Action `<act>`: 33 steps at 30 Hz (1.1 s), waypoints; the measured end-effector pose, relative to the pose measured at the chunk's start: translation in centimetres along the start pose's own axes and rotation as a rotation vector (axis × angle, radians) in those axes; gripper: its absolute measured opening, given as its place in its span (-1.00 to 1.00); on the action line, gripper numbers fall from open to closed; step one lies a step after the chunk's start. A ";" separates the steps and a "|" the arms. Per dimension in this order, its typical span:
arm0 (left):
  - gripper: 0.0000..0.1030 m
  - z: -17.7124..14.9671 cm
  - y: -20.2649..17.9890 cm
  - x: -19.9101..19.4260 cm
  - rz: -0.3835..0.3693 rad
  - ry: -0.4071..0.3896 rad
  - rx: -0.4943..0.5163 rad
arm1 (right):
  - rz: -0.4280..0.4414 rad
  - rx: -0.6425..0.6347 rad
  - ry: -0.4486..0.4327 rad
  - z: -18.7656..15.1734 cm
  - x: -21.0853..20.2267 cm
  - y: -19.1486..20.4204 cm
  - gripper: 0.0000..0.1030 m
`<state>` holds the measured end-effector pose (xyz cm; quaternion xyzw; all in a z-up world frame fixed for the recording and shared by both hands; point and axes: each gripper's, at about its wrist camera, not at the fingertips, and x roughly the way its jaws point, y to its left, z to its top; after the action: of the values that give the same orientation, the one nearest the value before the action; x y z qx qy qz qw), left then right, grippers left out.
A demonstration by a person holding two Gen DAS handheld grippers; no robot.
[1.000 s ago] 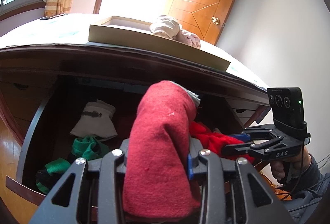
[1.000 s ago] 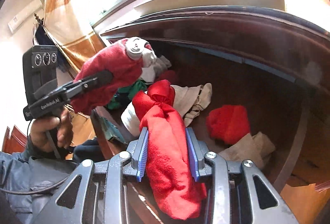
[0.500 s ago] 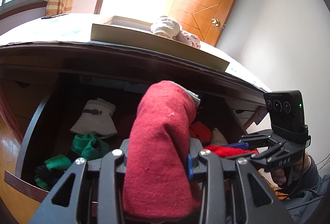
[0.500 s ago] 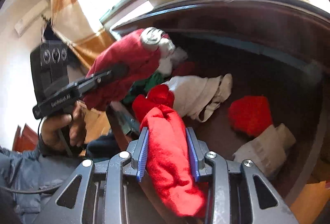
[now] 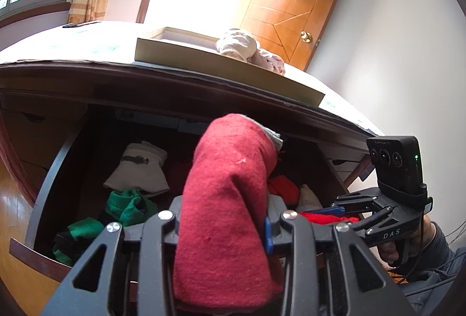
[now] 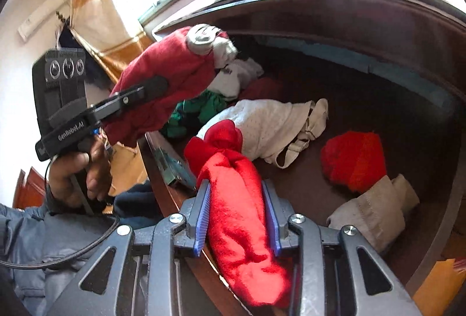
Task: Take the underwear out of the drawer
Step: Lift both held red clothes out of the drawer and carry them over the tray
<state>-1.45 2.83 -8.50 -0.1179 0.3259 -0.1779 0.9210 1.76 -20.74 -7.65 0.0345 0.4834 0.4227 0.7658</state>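
1. Left claw (image 5: pixel 222 225) pinches a dark red roll (image 5: pixel 230 199), up above the drawer (image 5: pixel 43 196).
2. Right claw (image 6: pixel 237 217) pinches a bright red roll (image 6: pixel 236 199) over the drawer's front edge.

dark red roll (image 5: pixel 230 199): matt knit cloth, slightly fuzzy. bright red bundle (image 6: pixel 241 205): fleecy cloth. drawer (image 5: pixel 43 199): dark wood, smooth sheen. inside drawer, white piece (image 6: pixel 271 127): dotted cloth. door (image 5: pixel 288 4) behind: glossy wood.
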 end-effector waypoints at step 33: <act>-0.34 4.0 -2.7 -3.9 0.119 -0.209 0.144 | 0.004 0.060 -0.361 2.5 -7.9 2.0 -0.31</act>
<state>-2.37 2.36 -2.42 -0.0497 0.2210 -0.1325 0.9650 1.13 -23.98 0.24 0.1334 0.3505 0.3967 0.8379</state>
